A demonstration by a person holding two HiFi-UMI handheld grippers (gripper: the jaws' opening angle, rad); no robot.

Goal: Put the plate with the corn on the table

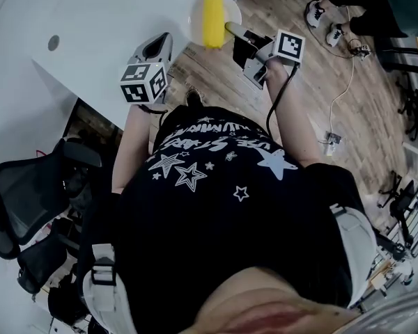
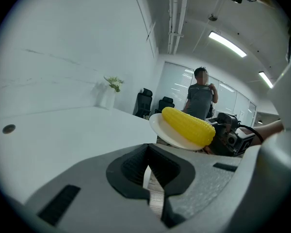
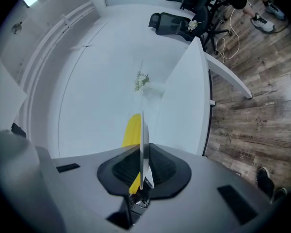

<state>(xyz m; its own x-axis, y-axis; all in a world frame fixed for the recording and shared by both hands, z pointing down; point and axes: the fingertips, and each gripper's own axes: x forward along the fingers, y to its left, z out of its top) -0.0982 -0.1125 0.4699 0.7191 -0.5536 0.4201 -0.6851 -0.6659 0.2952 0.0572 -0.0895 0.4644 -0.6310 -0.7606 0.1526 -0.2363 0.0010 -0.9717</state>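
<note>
A white plate [image 1: 194,18] carrying a yellow corn cob [image 1: 213,18] hangs in the air just past the edge of the white table [image 1: 111,19]. My right gripper [image 1: 231,28] is shut on the plate's rim. In the right gripper view the plate [image 3: 142,140] runs edge-on between the jaws, and the corn [image 3: 132,130] lies on its left side. My left gripper [image 1: 160,44] is over the table edge, left of the plate, shut and holding nothing. From the left gripper [image 2: 148,178] I see the plate [image 2: 161,127] and corn [image 2: 188,125] to the right.
The table has a cable hole [image 1: 53,42] and a small plant [image 2: 114,84] at its far side. Black office chairs [image 1: 28,193] stand at the left. Cables [image 1: 348,82] lie on the wooden floor. A person [image 2: 201,98] stands beyond the table.
</note>
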